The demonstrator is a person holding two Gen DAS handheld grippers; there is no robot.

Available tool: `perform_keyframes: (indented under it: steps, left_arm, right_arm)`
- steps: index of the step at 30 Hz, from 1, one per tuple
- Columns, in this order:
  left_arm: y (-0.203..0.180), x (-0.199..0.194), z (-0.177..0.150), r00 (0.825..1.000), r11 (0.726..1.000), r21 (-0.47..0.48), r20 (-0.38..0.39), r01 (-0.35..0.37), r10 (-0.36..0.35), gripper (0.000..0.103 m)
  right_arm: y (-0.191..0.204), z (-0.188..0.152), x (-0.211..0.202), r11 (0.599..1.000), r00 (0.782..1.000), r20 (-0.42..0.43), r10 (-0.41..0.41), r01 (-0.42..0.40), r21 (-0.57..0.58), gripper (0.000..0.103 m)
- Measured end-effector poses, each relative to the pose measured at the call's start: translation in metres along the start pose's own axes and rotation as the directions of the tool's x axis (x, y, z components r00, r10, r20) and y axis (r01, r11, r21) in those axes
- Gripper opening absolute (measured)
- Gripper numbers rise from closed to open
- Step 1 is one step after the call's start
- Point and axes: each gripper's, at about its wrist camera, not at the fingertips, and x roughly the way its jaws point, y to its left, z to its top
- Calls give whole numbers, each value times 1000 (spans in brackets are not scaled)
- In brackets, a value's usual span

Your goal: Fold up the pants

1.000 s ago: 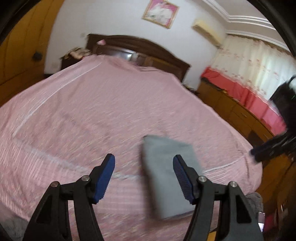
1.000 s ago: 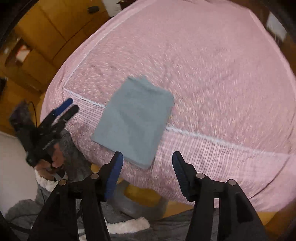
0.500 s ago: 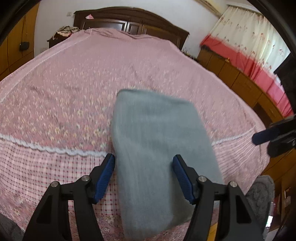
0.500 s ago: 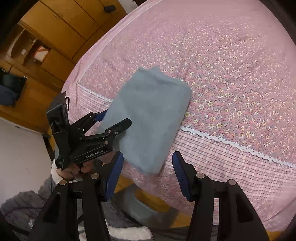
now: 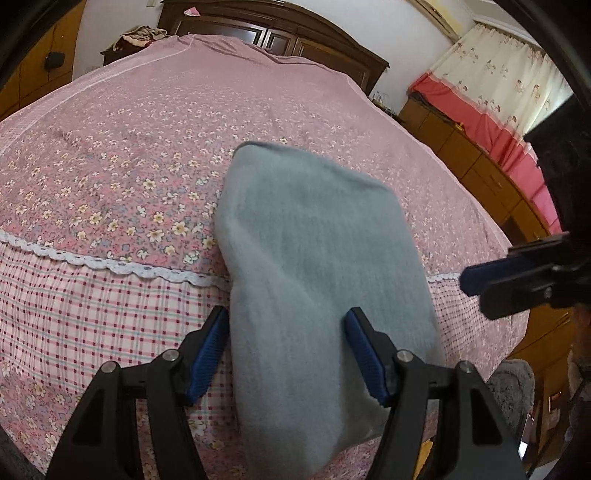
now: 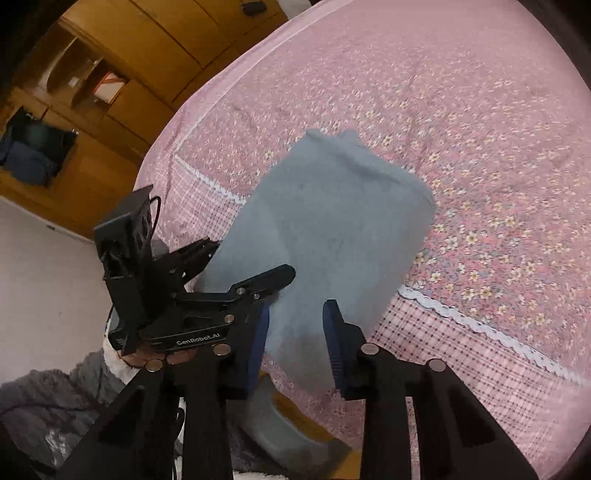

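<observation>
The grey pants (image 5: 317,266) lie folded into a thick rectangle near the foot edge of the pink bed; they also show in the right wrist view (image 6: 325,236). My left gripper (image 5: 286,354) is open, its blue-padded fingers on either side of the bundle's near end. My right gripper (image 6: 295,339) is open too, its fingers straddling the bundle's near right corner. The left gripper also shows in the right wrist view (image 6: 236,266), and the right gripper's tip shows in the left wrist view (image 5: 517,277).
The bed has a pink floral cover (image 5: 147,147) with a lace strip and checked border (image 5: 74,302). A dark headboard (image 5: 280,29) stands at the far end. Wooden cabinets (image 6: 122,74) stand left, and red-trimmed curtains (image 5: 509,103) hang right.
Both grippers have moved in toward the folded pants, from well back to having their open fingers around its near end. The pants have not moved.
</observation>
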Motion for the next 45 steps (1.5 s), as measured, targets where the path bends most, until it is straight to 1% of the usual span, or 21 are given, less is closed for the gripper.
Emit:
perform_keyframes:
  steps: [1, 6, 9, 12, 14, 16, 18, 22, 25, 28, 30, 32, 33, 34, 35, 36, 37, 38, 41, 43, 45]
  left_arm:
    - [-1, 1, 0, 1000, 1000, -2, 1, 5, -5, 69]
    - [-6, 9, -11, 1000, 1000, -21, 0, 17, -17, 69]
    - [-4, 9, -16, 1000, 1000, -13, -13, 21, -21, 69]
    - [-11, 10, -20, 1000, 1000, 12, -8, 13, -13, 72]
    - [-13, 10, -21, 1000, 1000, 10, -7, 7, -7, 72]
    - [-14, 8, -19, 1000, 1000, 1, -3, 3, -3, 72]
    - [-15, 1, -17, 1000, 1000, -12, 0, 7, -7, 72]
    - [-21, -20, -14, 999, 1000, 7, 48, -8, 8, 72]
    - [-32, -42, -8, 994, 999, 31, 106, -21, 17, 72]
    - [-43, -54, 0, 989, 999, 54, 147, 8, -16, 72]
    - [-54, -52, 2, 989, 995, 96, 148, 11, -25, 72]
    - [-62, -39, 0, 993, 992, 128, 119, 2, -18, 72]
    - [-64, -26, -2, 996, 990, 141, 87, 7, -19, 72]
    - [-62, -13, -3, 999, 989, 149, 49, 7, -15, 72]
    - [-60, 6, -8, 1000, 987, 158, -1, -21, 21, 71]
    - [-59, 18, -12, 999, 983, 177, -8, -46, 48, 71]
    - [-64, 21, -15, 997, 973, 216, 19, -81, 79, 71]
    - [-72, 20, -17, 994, 958, 266, 40, -110, 103, 71]
    - [-88, 13, -18, 991, 928, 348, 52, -134, 124, 72]
    - [-88, 8, -14, 994, 934, 338, 46, -113, 103, 72]
    - [-82, 3, -10, 997, 954, 291, 48, -70, 59, 72]
  right_arm:
    - [-1, -1, 3, 1000, 1000, -5, 9, -9, -5, 23]
    - [-16, -9, 30, 999, 998, -41, 43, -43, -13, 19]
    - [-42, -17, 42, 999, 997, -68, 42, -40, 36, 0]
    - [-66, -26, 41, 996, 996, -77, 39, -32, 88, 0]
    - [-72, -31, 39, 994, 995, -94, -45, 54, 91, 3]
    - [-74, -35, 36, 992, 993, -93, -68, 78, 101, 4]
    - [-72, -39, 28, 992, 999, -48, -15, 21, 126, 4]
    - [-62, -40, 7, 991, 999, 43, 31, -36, 129, 4]
    - [-51, -32, -6, 991, 993, 90, 75, -85, 104, 4]
    - [-40, -21, -11, 983, 980, 109, 164, -172, 66, 4]
    - [-38, -16, -4, 965, 963, 86, 254, -258, 43, 4]
    - [-41, -19, 21, 943, 943, -1, 333, -333, 23, 6]
    - [-36, -29, 32, 952, 950, -51, 307, -307, 14, 8]
    - [-45, -33, 48, 968, 962, -114, 249, -249, 21, 3]
    - [-64, -38, 68, 958, 948, -152, 281, -270, 94, 0]
    - [-78, -42, 75, 920, 918, -129, 375, -351, 174, 0]
    - [-89, -44, 77, 885, 895, -99, 435, -405, 228, 0]
    - [-91, -46, 74, 880, 892, -86, 445, -417, 229, 0]
    - [-79, -51, 57, 918, 922, -65, 383, -371, 141, 2]
    - [-76, -49, 47, 924, 930, -31, 366, -359, 134, 6]
    - [-76, -47, 35, 915, 925, 19, 379, -377, 139, 11]
